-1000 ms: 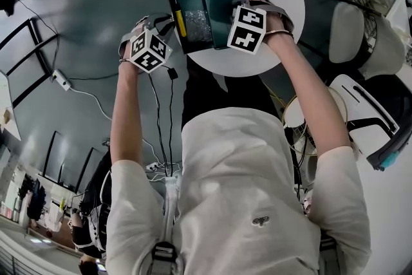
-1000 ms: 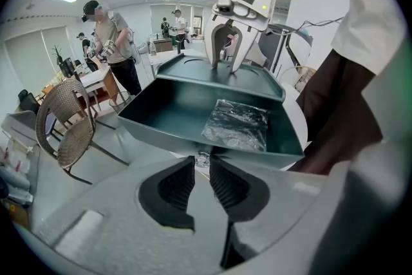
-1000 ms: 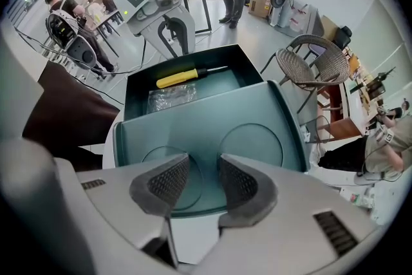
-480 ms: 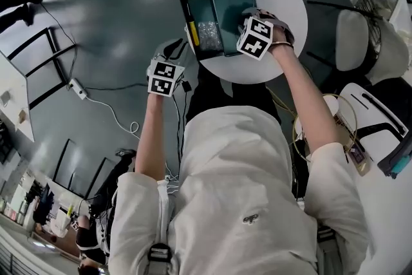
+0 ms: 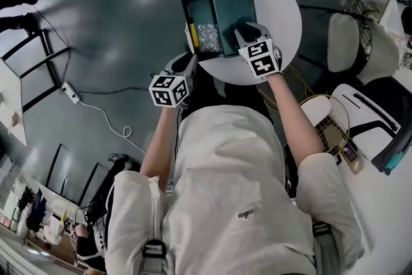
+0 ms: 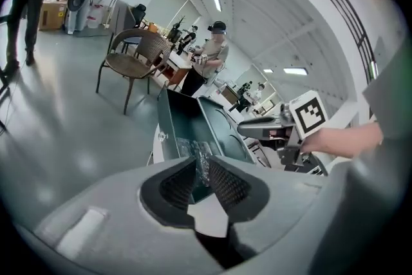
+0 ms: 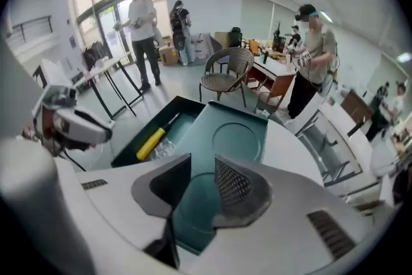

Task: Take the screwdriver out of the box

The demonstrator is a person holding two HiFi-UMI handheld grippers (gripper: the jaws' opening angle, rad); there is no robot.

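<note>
White round table (image 5: pixel 283 3), one, on a grey floor (image 5: pixel 116 22).

Dark green box (image 5: pixel 201 11), one, open on the table. Its lid (image 5: pixel 235 6) lies flat to the right of the tray, edge to edge with it, and has a round recess in its face.

Yellow-handled screwdriver (image 5: pixel 191 35), one, inside the tray. It lies along the tray's left wall, the side away from the lid, with its dark shaft pointing to the far end. Neither claw touches it.

Clear crinkled bag (image 5: pixel 207 35) of small shiny parts, one, in the tray just beside the screwdriver.

Left gripper (image 6: pixel 201 161): held off the table's left edge, near the box's near-left corner and pointing toward the tray. Its jaws stand a narrow slit apart with nothing between the pads; the bag shows through the gap.

Right gripper (image 7: pixel 203 158): held over the near end of the lid, pointing steeply down. Its jaws have just been closing yet stand spread, wider than the left pair. The lid's surface shows through the gap, with no pad seen pressing on it.

Wicker chair (image 7: pixel 225 77), one, beyond the table.

White cable (image 5: pixel 96 106), one, on the floor to the left.
</note>
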